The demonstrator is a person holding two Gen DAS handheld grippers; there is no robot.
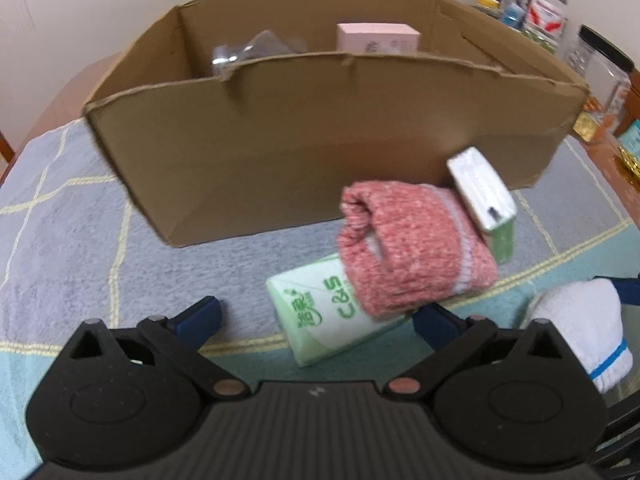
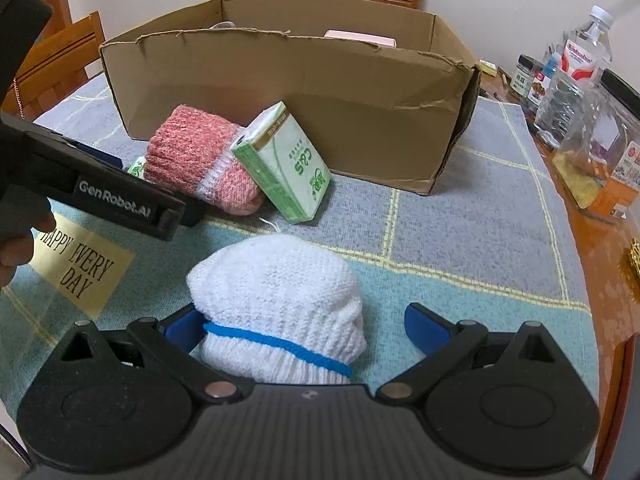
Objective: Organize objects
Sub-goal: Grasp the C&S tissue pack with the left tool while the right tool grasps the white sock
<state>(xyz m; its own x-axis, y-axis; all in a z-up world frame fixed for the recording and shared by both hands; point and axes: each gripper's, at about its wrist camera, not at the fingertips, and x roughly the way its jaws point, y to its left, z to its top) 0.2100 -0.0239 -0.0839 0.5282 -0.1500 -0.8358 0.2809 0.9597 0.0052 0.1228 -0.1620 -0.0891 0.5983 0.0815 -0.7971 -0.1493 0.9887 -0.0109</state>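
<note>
My right gripper stands wide open astride the white sock on the table, left finger touching, right finger clear. My left gripper is open, empty, facing the red sock. The box lies ahead.

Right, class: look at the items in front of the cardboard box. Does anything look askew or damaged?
Yes. One green tissue pack stands tilted, propped against the red knitted roll, which lies on a second pack. The cardboard box has a ragged, torn top edge.
</note>
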